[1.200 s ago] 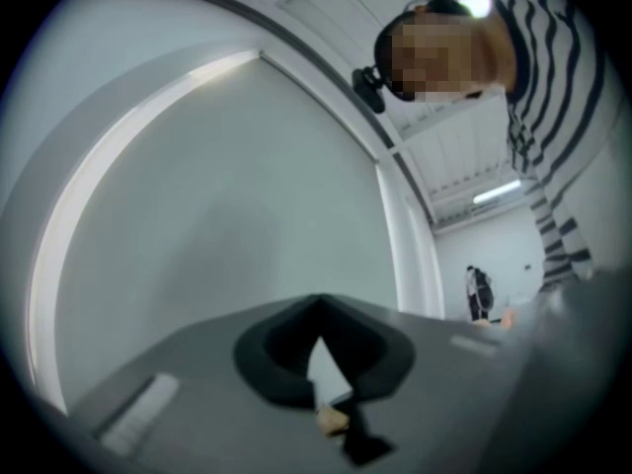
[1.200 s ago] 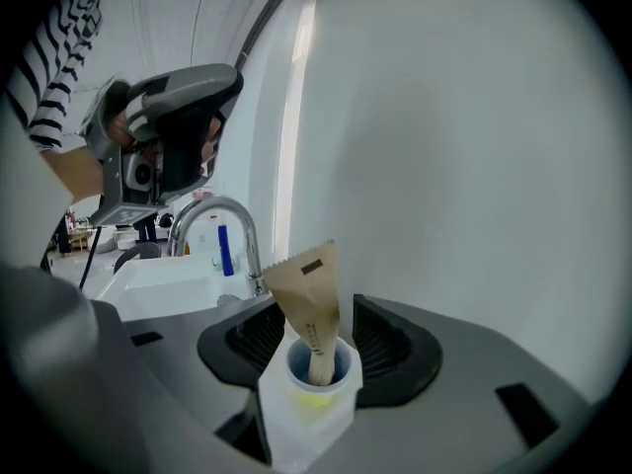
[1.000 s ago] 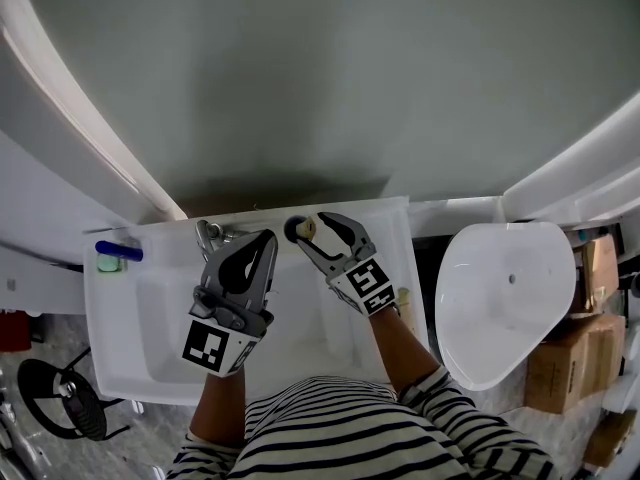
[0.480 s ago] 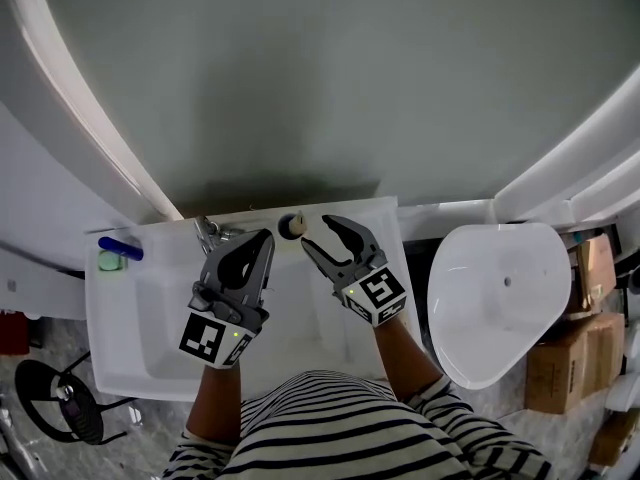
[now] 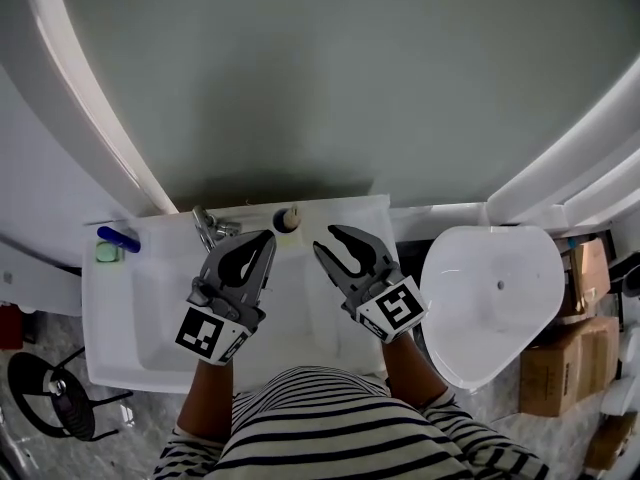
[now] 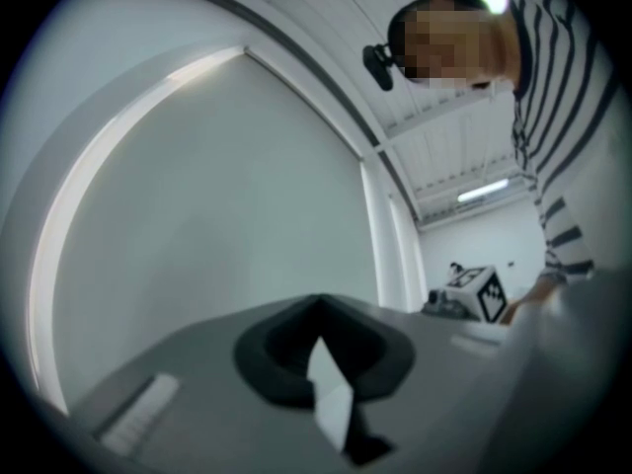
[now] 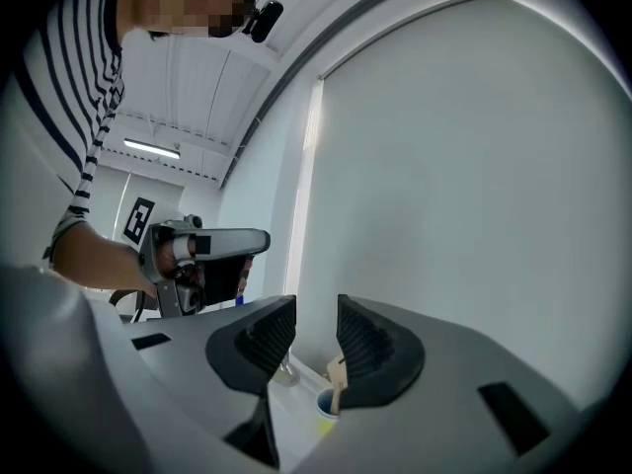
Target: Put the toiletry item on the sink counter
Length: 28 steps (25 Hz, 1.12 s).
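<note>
From the head view, the toiletry item [image 5: 288,218], a small round container with a cream-coloured top, stands upright on the back ledge of the desk [image 5: 350,208]. It is just right of the faucet [image 5: 207,226] and nothing is touching it. I judge the placing done, or as good as.

My right gripper [image 5: 325,238] has its fingers [image 7: 370,349] apart with nothing between them. They have just been closing part-way on empty air. In the right gripper view the item sits low in the frame, under the gap and partly behind the right-hand finger. So it lies ahead of and below the tips, with its long axis vertical.

My left gripper [image 5: 268,238] has its fingers pressed together and holds nothing. It points toward the wall above the basin [image 5: 150,308], and its own view does not show the item.

In the head view the item stands between the two sets of tips and a little beyond them. Only the right fingers stand apart, so any correction would fall to the right hand, coming down from above.
</note>
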Motion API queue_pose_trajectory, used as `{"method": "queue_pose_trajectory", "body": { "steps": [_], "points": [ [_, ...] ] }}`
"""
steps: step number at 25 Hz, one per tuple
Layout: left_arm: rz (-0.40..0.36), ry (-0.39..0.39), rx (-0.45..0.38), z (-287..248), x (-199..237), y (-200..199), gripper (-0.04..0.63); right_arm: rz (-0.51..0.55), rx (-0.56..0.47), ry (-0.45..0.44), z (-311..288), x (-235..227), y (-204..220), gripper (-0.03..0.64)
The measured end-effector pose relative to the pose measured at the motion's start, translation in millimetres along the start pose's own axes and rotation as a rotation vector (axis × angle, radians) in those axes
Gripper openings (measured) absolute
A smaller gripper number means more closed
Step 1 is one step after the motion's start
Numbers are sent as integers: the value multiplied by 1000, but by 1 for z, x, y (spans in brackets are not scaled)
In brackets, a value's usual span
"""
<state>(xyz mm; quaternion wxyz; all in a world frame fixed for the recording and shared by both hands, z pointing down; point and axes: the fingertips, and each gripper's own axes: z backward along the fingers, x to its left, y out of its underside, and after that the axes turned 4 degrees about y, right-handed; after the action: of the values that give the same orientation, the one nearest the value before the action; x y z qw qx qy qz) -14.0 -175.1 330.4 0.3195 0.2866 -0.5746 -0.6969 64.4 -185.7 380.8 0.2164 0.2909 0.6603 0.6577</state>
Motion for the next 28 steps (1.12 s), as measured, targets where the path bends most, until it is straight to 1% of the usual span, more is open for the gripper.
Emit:
{"method": "queue_pose_trajectory", "body": {
  "steps": [6, 11, 15, 20, 24, 28],
  "points": [
    [-9, 17, -4, 4, -10, -6, 6, 20, -10, -4, 22, 6, -7, 43],
    [-1, 27, -7, 9, -18, -9, 6, 24, -2, -24, 36, 13, -11, 11],
    [1, 34, 5, 11, -21, -3, 6, 27, 6, -36, 40, 17, -12, 8],
    [41, 35, -7, 11, -28, -3, 6, 21, -33, -42, 43, 25, -21, 8],
    [49, 48, 17, 14, -34, 7, 6, 12, -52, -49, 43, 33, -29, 8],
    [64, 59, 21, 14, -43, 12, 6, 16, -56, -61, 43, 40, -30, 8]
  ]
}}
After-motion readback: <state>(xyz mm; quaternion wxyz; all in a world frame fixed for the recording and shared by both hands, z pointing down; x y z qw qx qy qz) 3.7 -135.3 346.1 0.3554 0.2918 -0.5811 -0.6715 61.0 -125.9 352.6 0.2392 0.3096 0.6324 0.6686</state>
